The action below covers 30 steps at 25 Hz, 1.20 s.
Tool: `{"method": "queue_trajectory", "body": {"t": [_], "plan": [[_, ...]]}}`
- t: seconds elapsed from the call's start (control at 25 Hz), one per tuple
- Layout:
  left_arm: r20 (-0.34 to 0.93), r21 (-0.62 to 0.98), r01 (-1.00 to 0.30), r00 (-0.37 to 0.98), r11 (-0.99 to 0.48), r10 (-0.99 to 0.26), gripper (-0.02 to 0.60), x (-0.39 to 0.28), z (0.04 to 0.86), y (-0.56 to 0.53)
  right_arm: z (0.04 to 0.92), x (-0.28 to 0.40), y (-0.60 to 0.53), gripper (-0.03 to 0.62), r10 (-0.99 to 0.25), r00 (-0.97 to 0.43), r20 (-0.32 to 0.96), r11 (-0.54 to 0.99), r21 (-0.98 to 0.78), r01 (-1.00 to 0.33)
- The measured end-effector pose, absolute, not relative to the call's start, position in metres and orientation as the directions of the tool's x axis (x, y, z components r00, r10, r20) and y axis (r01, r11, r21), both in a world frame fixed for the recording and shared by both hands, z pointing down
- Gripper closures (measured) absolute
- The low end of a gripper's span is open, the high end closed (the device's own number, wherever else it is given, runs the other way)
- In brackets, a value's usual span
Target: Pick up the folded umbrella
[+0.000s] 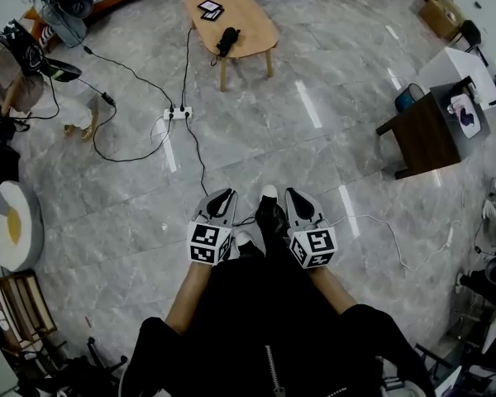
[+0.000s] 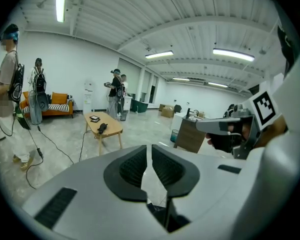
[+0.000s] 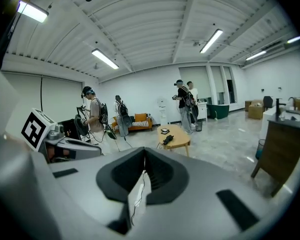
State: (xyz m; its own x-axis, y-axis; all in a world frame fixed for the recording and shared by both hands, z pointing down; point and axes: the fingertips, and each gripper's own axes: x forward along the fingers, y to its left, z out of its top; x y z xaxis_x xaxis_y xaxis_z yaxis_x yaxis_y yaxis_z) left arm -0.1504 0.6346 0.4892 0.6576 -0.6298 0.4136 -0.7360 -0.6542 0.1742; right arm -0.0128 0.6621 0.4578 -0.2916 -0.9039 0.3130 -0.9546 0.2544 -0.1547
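The black folded umbrella [image 1: 227,40] lies on the oval wooden desk [image 1: 252,23] across the grey marble floor [image 1: 314,164], beside two flat black-framed cards [image 1: 210,8] and well apart from both tongs. The left tongs [image 1: 224,195] and right tongs [image 1: 297,195] are held side by side low in front of the person, each closed with nothing between its jaws. Each carries a cube [image 1: 208,243] printed with black-and-white square markers.

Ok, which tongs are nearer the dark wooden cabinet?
Right. In the head view, the right tongs sit down-left of the dark wooden cabinet, well short of it; the left tongs are farther left.
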Motion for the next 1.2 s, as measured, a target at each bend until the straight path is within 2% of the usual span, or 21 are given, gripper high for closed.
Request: {"method": "queue_trajectory", "body": {"t": [0.36, 0.84, 1.2], "plan": [[0.435, 0.191, -0.743, 0.65, -0.641, -0.623, 0.54, -0.133, 0.499, 0.584, 0.469, -0.016, 0.601, 0.582, -0.879, -0.355, 0.318, 0.312, -0.179, -0.933], [0.449, 0.187, -0.786, 0.601, -0.589, -0.661, 0.54, -0.107, 0.493, 0.466, 0.459, 0.012, 0.469, 0.583, -0.858, -0.417, 0.301, 0.377, -0.184, -0.908], [0.453, 0.175, -0.799, 0.584, -0.575, -0.674, 0.54, -0.078, 0.488, 0.395, 0.459, 0.051, 0.397, 0.583, -0.858, -0.407, 0.314, 0.364, -0.188, -0.912]]}}
